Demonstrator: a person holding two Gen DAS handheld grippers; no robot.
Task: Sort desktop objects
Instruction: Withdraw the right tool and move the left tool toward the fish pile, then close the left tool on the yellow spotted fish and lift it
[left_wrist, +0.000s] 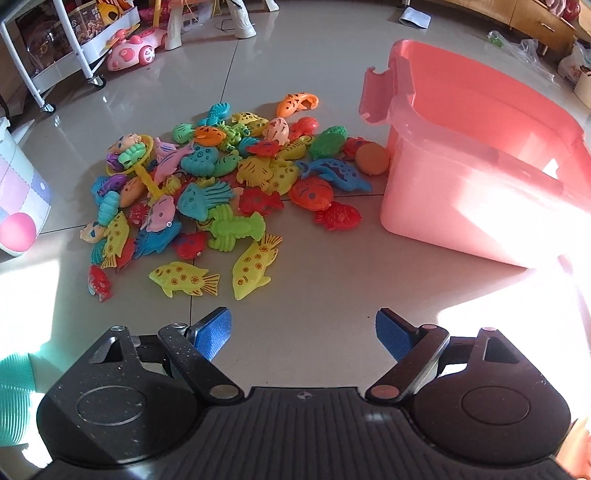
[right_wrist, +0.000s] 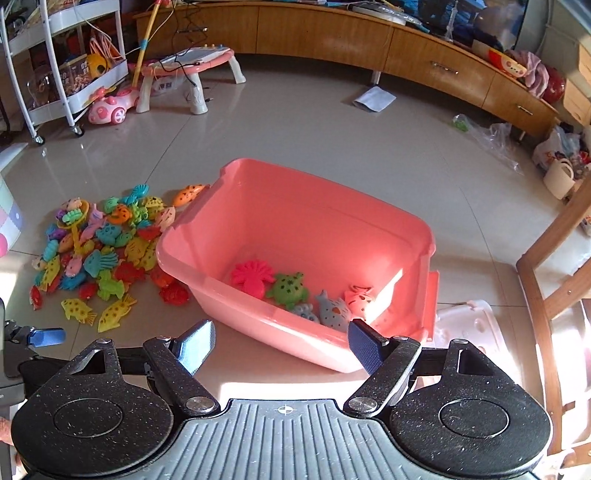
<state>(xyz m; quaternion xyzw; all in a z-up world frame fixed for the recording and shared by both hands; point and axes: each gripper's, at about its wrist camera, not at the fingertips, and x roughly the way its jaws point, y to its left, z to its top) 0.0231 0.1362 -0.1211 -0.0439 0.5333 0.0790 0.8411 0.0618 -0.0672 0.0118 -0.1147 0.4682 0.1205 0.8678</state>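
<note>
Left gripper (left_wrist: 303, 332): fingers spread wide, nothing between the blue pads; it hangs over bare floor tile, just short of the toy pile
Toy pile (left_wrist: 207, 184): many plastic sea creatures heaped on the tiled floor (left_wrist: 295, 66), left of the tub; colours yellow, green, blue, orange, red, pink
Nearest pieces: two yellow spotted fish, one (left_wrist: 183, 278) lying flat at the pile's near edge, the other (left_wrist: 254, 267) just beside it, apart from the heap
Orange ball (left_wrist: 372, 158): rests on the floor, touching the tub's left wall
Pink tub (right_wrist: 184, 266): upright on the floor, open top, right of the pile; sunlight falls across its right side
Tub contents: pink octopus (right_wrist: 253, 280), green turtle (right_wrist: 289, 290), grey-blue fish (right_wrist: 334, 312), pale orange fish (right_wrist: 359, 299), all on the bottom near the front wall
Right gripper (right_wrist: 282, 341): fingers spread, empty; it hangs just before the tub's front rim
</note>
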